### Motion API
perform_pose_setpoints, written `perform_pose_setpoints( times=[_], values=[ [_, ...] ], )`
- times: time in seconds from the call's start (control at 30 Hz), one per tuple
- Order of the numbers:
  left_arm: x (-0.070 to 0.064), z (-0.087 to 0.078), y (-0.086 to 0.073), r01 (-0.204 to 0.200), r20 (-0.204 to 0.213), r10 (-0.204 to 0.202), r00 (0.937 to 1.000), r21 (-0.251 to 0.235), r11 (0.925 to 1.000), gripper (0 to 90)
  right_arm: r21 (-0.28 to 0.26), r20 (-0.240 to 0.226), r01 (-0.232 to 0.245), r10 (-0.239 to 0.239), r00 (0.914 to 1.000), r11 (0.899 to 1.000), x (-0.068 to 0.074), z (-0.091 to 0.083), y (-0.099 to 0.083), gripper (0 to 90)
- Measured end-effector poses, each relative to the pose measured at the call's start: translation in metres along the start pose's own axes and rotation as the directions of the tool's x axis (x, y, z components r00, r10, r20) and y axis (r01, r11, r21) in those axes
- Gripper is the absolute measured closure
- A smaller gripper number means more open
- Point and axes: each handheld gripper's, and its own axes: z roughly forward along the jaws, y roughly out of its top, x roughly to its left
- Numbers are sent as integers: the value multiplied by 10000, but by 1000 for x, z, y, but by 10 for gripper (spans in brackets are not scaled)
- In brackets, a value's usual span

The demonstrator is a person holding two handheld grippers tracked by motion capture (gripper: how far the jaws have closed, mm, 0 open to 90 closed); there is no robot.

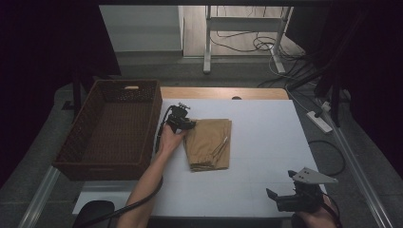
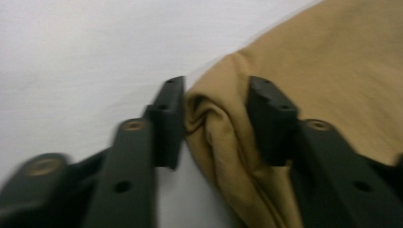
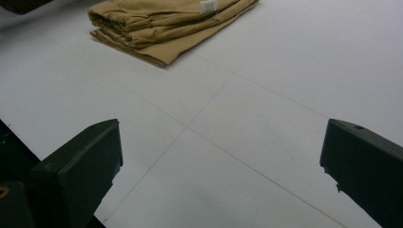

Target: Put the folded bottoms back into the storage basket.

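The right gripper point(image 3: 221, 171) hangs above a white table top point(image 3: 266, 118), its two black jaws rising from the bottom corners and standing wide apart with nothing between them. Thin seam lines cross the table top and meet just ahead of the gap between the jaws. Well beyond the jaws, near the upper left, lies a folded tan garment point(image 3: 161, 26), stacked in several flat layers with its folded edges facing the camera. A small white label point(image 3: 208, 5) sits on its top layer. A dark brown object point(image 3: 21, 4) shows in the far upper left corner, too cropped to identify.
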Motion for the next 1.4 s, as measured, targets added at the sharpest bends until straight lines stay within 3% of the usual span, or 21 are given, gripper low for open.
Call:
perform_pose_setpoints(
  times=[0.1,0.37,0.53,0.7,0.9,1.13,1.4],
  values=[
    [2,0,-4,194,307,-186,9994,-254,9995,728,46,24,132,-132,9999,9999,1,1,0,11],
    [1,0,-9,101,283,-84,9996,-602,9981,739,-723,-188,79,-93,9998,9974,3,-1,7,11],
    [2,0,-10,173,403,-146,9991,-667,9976,738,-633,-775,423,-471,9959,9971,8,9,17,11],
    [2,0,-11,147,367,-121,9993,-697,9975,738,-679,-966,974,-1037,9899,9929,13,19,25,11],
    [2,1,-12,192,343,-167,9993,-753,9970,738,-909,-1441,743,-870,9857,9931,15,31,31,11],
    [1,1,-13,321,371,-291,9989,-814,9962,737,-561,-1941,529,-629,9790,9970,17,52,37,11],
    [3,1,-13,420,479,-381,9981,-819,9958,737,-18,-2448,663,-647,9674,9978,24,78,45,11]
  ],
)
